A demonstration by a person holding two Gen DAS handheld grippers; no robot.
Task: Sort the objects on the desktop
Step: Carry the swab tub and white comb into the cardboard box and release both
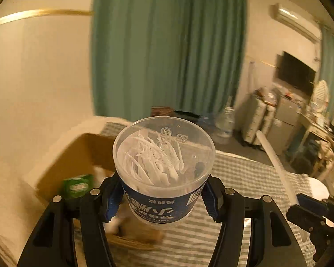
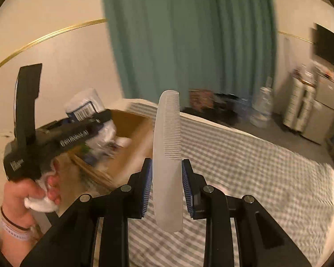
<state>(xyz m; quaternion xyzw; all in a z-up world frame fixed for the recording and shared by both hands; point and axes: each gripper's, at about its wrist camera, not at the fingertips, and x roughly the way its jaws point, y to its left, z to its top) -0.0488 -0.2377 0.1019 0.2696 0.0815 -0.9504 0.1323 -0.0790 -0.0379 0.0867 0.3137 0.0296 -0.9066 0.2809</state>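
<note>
Left hand-held gripper [image 1: 161,197]: jaws closed onto a clear plastic tub [image 1: 164,169] w/ blue label, gripped at the labelled lower wall, blue pads touching both sides. Tub sits squarely between the fingers, upright relative to the fingers, open top toward camera; white floss-pick-type pieces [image 1: 152,162] inside. Tub is held up off the surface, above the near edge of a cardboard box [image 1: 78,153].

Box: open, brown, lying on a green/white checked cloth [image 1: 245,173] over what looks like a bed. Green packet [image 1: 78,185] inside box, blurred; other contents can't be identified.

Right hand-held gripper [image 2: 167,185]: jaws closed to a narrow gap on a translucent white comb [image 2: 168,155]. Comb runs lengthwise along the fingers, pinched at about mid-length; toothed portion projects beyond the fingertips, teeth facing right; plain end extends back toward the camera. Comb is clear of the cloth, to the right of the box.

In the right wrist view the left unit appears at left, gripped by the person's left hand [image 2: 29,197], which also holds white tissue-like material [image 2: 40,202]; the tub shows barcode side, above the box.

Background: green curtain [image 1: 167,44], cream wall, TV [image 1: 297,72], wall AC unit [image 1: 294,21], cluttered cabinets at far right. Both views are motion-blurred.
</note>
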